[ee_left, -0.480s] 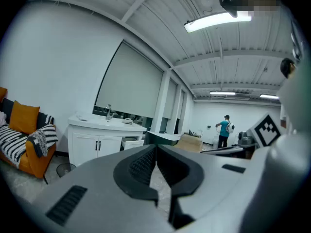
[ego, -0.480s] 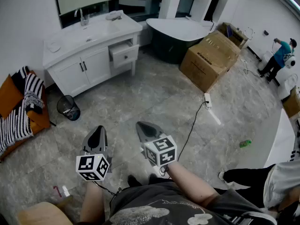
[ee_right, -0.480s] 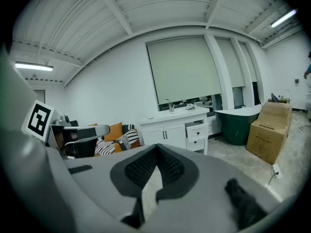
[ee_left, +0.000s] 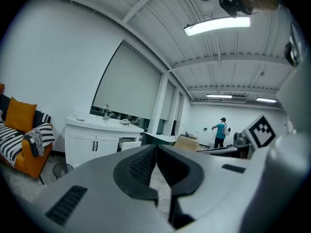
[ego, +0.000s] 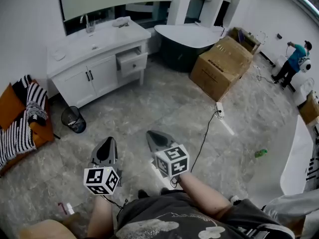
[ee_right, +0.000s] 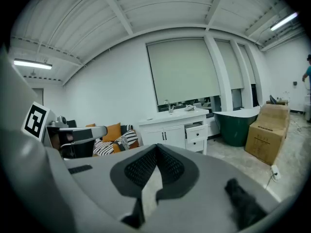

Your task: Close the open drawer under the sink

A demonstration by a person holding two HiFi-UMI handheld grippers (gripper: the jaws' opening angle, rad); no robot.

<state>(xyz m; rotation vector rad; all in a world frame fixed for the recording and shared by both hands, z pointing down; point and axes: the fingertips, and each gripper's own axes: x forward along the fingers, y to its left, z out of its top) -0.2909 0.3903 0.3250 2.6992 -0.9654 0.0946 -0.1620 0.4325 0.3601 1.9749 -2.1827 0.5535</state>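
Observation:
A white vanity (ego: 94, 59) with a sink stands against the far wall. Its top right drawer (ego: 132, 61) is pulled out; the same drawer (ee_right: 196, 131) shows in the right gripper view and, smaller, as the drawer (ee_left: 129, 143) in the left gripper view. Both grippers are held low in front of the person, several steps away from it. My left gripper (ego: 106, 145) is shut with nothing in it, tips touching. My right gripper (ego: 154, 135) is also shut and empty.
A black bin (ego: 73, 118) stands left of the vanity, with an orange sofa and striped throw (ego: 20, 116) beyond. A dark bathtub (ego: 189, 41) and cardboard box (ego: 222, 66) sit to the right. A power strip with cable (ego: 219, 108) lies on the floor. A person (ego: 294, 59) stands far right.
The view has shifted slightly toward the vanity; both grippers keep their place before the body. The person at the lower right has moved mostly out of view.

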